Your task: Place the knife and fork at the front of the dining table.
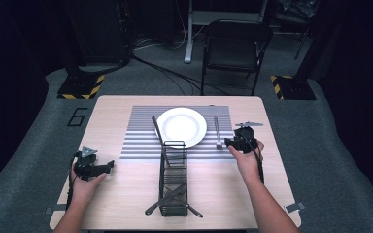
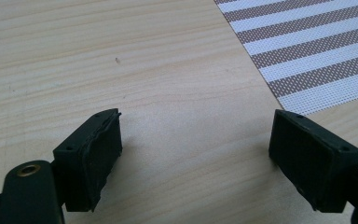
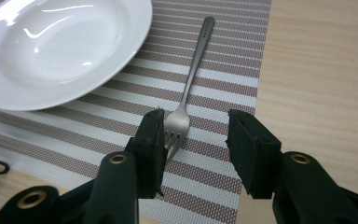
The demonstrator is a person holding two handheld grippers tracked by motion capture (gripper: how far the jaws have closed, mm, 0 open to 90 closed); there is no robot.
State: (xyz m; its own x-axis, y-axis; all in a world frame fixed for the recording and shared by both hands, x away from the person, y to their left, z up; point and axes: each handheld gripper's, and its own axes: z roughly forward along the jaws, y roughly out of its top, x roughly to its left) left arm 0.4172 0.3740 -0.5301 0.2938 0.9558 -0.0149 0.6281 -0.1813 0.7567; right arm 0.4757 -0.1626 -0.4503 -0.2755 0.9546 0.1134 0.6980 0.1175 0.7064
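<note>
While the right gripper [image 3: 193, 149] hangs just above the placemat [image 3: 223, 70], its two black pads [image 3: 251, 149] stand partly apart with nothing pressed between them. A fork [image 3: 191, 84] lies flat on the mat under them: its tines sit beside the left pad, partly hidden by it, and its handle runs away toward the far edge of the mat. From this view it is hard to tell whether that pad touches the tines; the fork is not gripped. Just left of the fork is the white plate [image 3: 65, 51], empty, its rim close to the handle but apart from it.

In the high view the right gripper [image 1: 233, 141] sits at the right near corner of the placemat [image 1: 141, 141], the fork [image 1: 217, 132] lying between the plate [image 1: 181, 126] and the mat's right edge. A black wire caddy [image 1: 173, 177] stands in the middle of the table [image 1: 121, 194], near the person, with cutlery [image 1: 167, 198] lying across its near end and another handle [image 1: 157, 128] leaning out at its far end, left of the plate.

The left gripper [image 2: 196, 154] has its jaws wide apart over bare wood, holding nothing, with the striped mat's corner off to the far right. In the high view, the left gripper [image 1: 108, 166] rests low at the table's left near side, well apart from the caddy.
</note>
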